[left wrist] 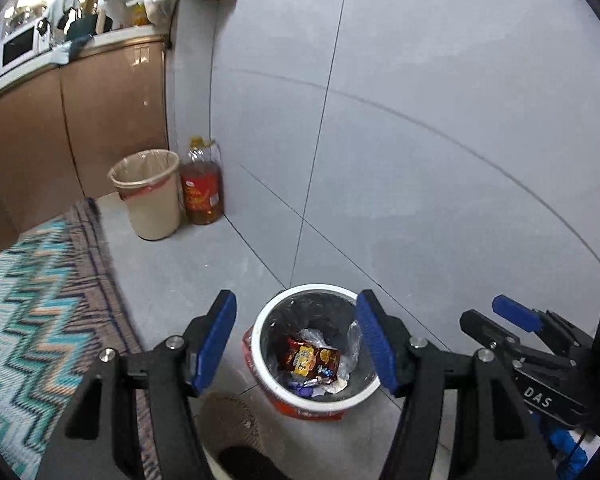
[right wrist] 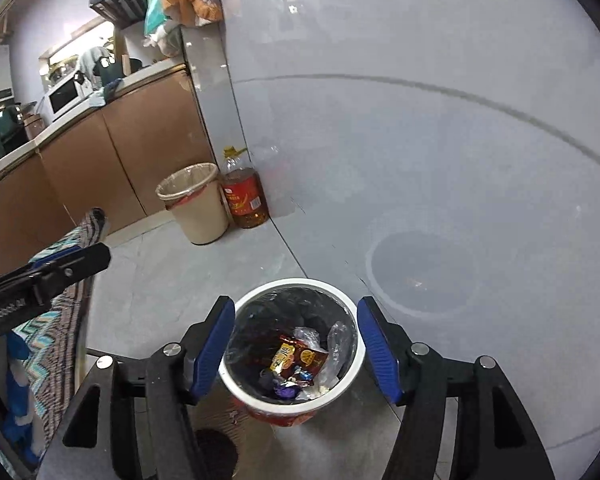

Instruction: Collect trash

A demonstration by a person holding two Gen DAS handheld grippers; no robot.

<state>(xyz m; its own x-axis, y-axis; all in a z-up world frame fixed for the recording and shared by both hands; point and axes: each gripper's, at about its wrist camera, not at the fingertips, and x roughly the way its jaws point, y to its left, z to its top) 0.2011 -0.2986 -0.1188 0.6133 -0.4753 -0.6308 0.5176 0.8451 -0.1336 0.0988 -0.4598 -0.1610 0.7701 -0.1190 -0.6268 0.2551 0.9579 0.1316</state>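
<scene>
Right wrist view: both hand-held grippers, right [right wrist: 296, 352] and left [left wrist: 296, 344], hang released and empty above the small white bin [right wrist: 342, 394] on the floor, wrappers [right wrist: 298, 360] inside. Descending off-centre could tip it; its weight is unclear.

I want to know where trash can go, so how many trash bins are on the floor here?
2. A white-rimmed bin holding wrappers sits on the floor just below the grippers. A beige lined bin stands against the cabinets, beside an oil bottle. Others may be out of view.

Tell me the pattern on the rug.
The rug has teal, white, orange and dark zigzags; clearest in the left wrist view.
</scene>
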